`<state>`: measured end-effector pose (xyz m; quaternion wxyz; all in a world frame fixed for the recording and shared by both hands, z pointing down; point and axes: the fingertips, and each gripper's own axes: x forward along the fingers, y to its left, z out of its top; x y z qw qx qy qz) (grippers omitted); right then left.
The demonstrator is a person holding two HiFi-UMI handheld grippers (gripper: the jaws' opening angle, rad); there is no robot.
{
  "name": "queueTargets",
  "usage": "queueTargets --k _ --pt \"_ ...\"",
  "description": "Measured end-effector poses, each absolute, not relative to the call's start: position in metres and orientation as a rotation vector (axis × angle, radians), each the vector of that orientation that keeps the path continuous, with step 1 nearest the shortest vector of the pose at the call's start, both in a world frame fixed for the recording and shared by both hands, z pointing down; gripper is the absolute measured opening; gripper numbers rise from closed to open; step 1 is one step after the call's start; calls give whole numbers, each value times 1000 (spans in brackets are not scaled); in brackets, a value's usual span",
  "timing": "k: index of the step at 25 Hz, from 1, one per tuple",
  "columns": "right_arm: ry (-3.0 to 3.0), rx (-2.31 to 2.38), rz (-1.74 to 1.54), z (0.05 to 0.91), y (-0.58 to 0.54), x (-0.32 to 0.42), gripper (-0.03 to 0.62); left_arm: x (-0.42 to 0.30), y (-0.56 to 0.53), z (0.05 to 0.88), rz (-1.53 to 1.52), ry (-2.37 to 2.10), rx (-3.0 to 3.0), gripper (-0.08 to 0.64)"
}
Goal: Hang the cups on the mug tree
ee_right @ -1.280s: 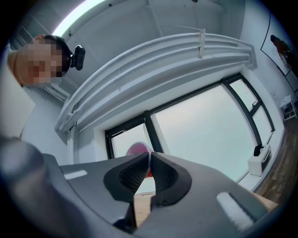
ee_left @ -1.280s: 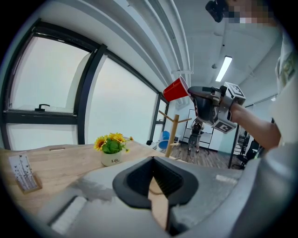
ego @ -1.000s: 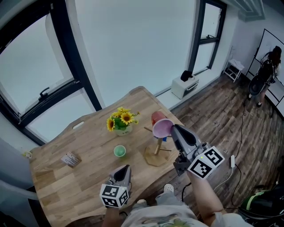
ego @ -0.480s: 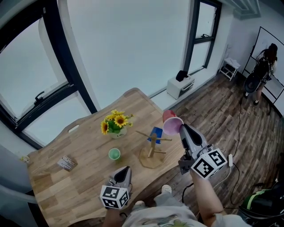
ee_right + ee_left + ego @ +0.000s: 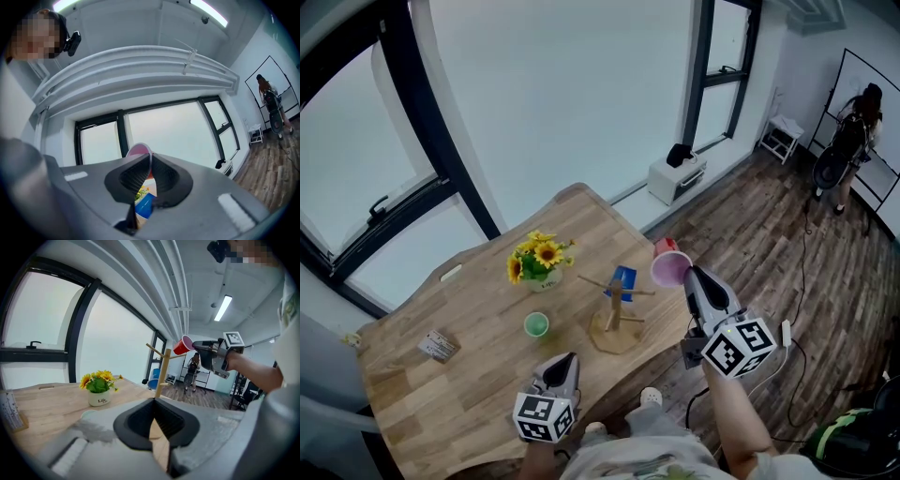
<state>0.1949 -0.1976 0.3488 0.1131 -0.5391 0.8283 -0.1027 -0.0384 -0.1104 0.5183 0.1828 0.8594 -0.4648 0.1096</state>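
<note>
The wooden mug tree (image 5: pixel 614 307) stands near the table's front right edge, with a blue cup (image 5: pixel 624 280) hanging on a far peg. My right gripper (image 5: pixel 689 275) is shut on the rim of a red cup (image 5: pixel 670 267) with a pink inside. It holds the cup in the air just right of the tree, mouth towards me. The left gripper view shows that cup (image 5: pixel 182 345) beside the tree's top peg (image 5: pixel 161 363). A green cup (image 5: pixel 535 324) sits upright on the table. My left gripper (image 5: pixel 560 364) hovers at the front edge, shut and holding nothing.
A pot of sunflowers (image 5: pixel 536 260) stands behind the green cup, and a small card box (image 5: pixel 438 346) lies at the left. The wooden table (image 5: pixel 478 384) ends just right of the tree, above plank floor. A person (image 5: pixel 847 141) stands far off at the right.
My right gripper has carried the red cup from above the tree's top to its right side, uncovering the blue cup on the peg. The left gripper has stayed put.
</note>
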Motion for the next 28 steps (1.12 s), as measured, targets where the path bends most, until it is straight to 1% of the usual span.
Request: queueTargets --k 9,21,28 --pt "2504 -1813 -265 385 -194 196 18 -39 -102 524 322 -1313 2407 2" --pt "2641 -2072 304 381 -169 167 18 -44 -92 523 330 -1296 2423 2" --pt "2687 -2141 510 387 -159 149 20 -48 -86 522 336 -1281 2433 2"
